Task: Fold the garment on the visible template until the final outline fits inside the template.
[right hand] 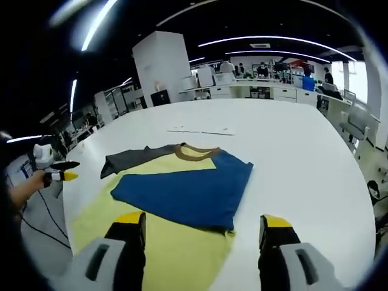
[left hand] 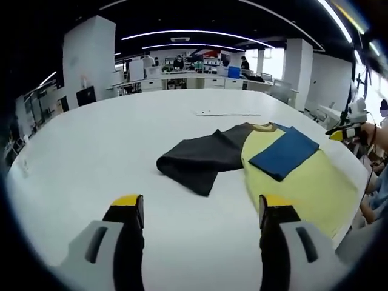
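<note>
Partly folded garment (right hand: 182, 191); tongs (right hand: 203, 233) apart

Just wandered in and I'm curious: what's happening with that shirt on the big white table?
A person holds a two-fingered gripper in each hand and is folding a T-shirt on the white table. The blue sleeve is already folded across the yellow body; the dark grey sleeve still lies spread out. The left gripper and right gripper are both open, gripping nothing.
</note>
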Demonstrator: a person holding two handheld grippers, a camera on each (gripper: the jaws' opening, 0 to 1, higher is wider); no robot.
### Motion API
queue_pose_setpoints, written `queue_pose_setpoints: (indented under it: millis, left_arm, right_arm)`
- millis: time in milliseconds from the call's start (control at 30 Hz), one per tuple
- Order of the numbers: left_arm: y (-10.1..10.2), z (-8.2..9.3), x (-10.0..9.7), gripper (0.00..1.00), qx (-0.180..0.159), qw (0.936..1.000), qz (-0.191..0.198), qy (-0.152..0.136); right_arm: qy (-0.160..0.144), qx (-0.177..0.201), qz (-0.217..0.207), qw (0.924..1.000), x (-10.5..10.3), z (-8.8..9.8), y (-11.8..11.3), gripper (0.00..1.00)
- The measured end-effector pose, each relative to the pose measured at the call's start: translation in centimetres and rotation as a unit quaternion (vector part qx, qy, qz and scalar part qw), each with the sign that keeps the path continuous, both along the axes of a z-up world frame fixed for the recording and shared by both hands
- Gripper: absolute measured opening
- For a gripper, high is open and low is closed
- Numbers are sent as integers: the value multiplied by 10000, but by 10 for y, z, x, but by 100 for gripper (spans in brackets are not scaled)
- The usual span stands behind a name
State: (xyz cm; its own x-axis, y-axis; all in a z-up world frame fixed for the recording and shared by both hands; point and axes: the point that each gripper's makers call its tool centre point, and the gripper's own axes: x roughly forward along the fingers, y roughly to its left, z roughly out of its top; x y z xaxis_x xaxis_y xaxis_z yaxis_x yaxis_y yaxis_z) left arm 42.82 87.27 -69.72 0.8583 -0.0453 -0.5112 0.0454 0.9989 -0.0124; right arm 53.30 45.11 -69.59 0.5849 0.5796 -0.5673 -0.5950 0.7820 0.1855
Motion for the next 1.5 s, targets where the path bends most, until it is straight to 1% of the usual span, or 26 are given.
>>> queue_pose_setpoints:
  millis: [167, 300, 333, 533, 667, 800, 867, 900, 967, 1067, 1133, 1167, 1200, 1267, 1300, 1333, 1367, 1433, 1500]
  left_arm:
    - [7, -1, 15, 62, 108, 9999, 4, -18]
    - [14, -7, 27, 56, 254, 9997, 11, 42]
    - [17, -8, 31, 55, 261, 9996, 28, 40]
    - [25, -8, 52, 44, 258, 9995, 122, -97]
    - [27, -12, 65, 36, 266, 9995, 119, -110]
    - [26, -23, 78, 32, 353, 9994, 57, 0]
    - [24, -30, 83, 30, 403, 9991, 0, 104]
    - [25, -36, 85, 29, 488, 9985, -23, 239]
    - [26, -41, 90, 28, 526, 9982, -29, 280]
    - [29, -49, 93, 26, 602, 9975, -37, 375]
    - [35, -56, 94, 23, 722, 9961, 1, 505]
    - [36, -58, 94, 20, 719, 9960, -6, 530]
    - [37, -61, 95, 19, 687, 9960, -2, 565]
    - [36, -64, 95, 19, 473, 9974, 31, 552]
    - [37, -67, 94, 18, 434, 9973, 66, 592]
    - [37, -64, 97, 18, 296, 9985, 127, 436]
    - [38, -66, 93, 17, 403, 9977, 76, 539]
    - [41, -65, 92, 14, 401, 9979, 109, 496]
    - [43, -66, 90, 7, 335, 9981, 140, 505]
  right_arm:
    - [-85, 112, 72, 9999, -12, 9, 3, 88]
    - [-74, 146, 181, 9997, -22, 15, 8, 91]
    - [-122, 122, 243, 9996, -24, 16, 9, 92]
    - [-145, 60, 381, 9992, -30, 19, 14, 93]
    - [-161, 70, 403, 9990, -34, 21, 17, 93]
    - [-137, 30, 437, 9989, -39, 20, 19, 91]
    - [-102, 5, 438, 9990, -41, 18, 20, 91]
    - [-90, -2, 432, 9990, -42, 17, 20, 90]
    - [-57, -23, 423, 9991, -44, 15, 20, 90]
    - [7, -7, 424, 9991, -47, 13, 21, 89]
    - [77, 3, 413, 9991, -49, 10, 22, 88]
    - [106, -13, 402, 9991, -50, 8, 21, 87]
    - [109, -43, 393, 9992, -51, 7, 21, 87]
    - [125, -98, 358, 9992, -52, 6, 19, 86]
    - [128, -105, 354, 9992, -52, 5, 19, 86]
    - [125, -116, 364, 9992, -53, 5, 20, 86]
    - [123, -130, 377, 9991, -54, 5, 20, 86]
    - [103, -173, 398, 9990, -55, 5, 20, 87]
    - [85, -217, 418, 9989, -57, 5, 20, 87]
